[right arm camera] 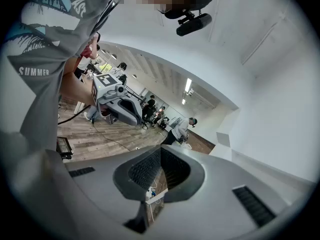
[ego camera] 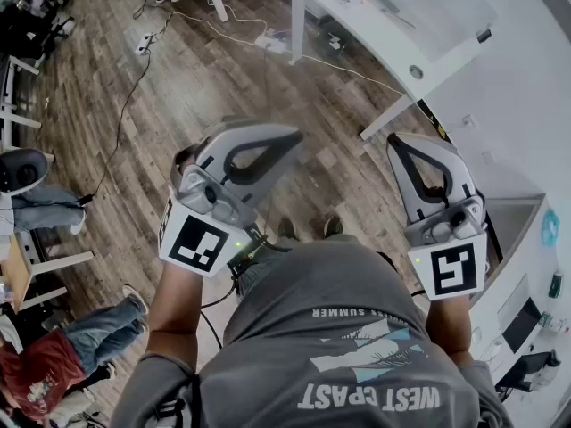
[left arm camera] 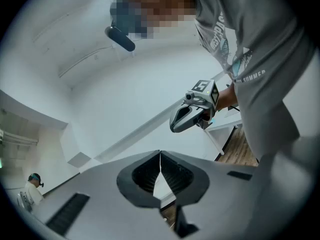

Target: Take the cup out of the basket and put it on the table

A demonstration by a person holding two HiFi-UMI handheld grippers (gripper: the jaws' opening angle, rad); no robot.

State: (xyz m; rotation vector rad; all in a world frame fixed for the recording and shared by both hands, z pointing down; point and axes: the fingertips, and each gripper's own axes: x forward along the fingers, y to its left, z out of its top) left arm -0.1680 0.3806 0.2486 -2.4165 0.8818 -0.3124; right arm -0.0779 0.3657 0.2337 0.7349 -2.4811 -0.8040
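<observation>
The cup's place cannot be told from any view. The left gripper (left arm camera: 160, 156) has its jaws closed tip to tip, with nothing between them. The right gripper (right arm camera: 161, 153) is closed and empty in the same way. In the head view, the left gripper is at 9 o'clock and the right at 3 o'clock, well apart, above a wooden floor (ego camera: 178, 87). A white table (ego camera: 393, 25) stands at 1 o'clock.

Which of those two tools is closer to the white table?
Right. In the head view the right tool appears just below the table; the left tool is farther to the left, over the floor.
</observation>
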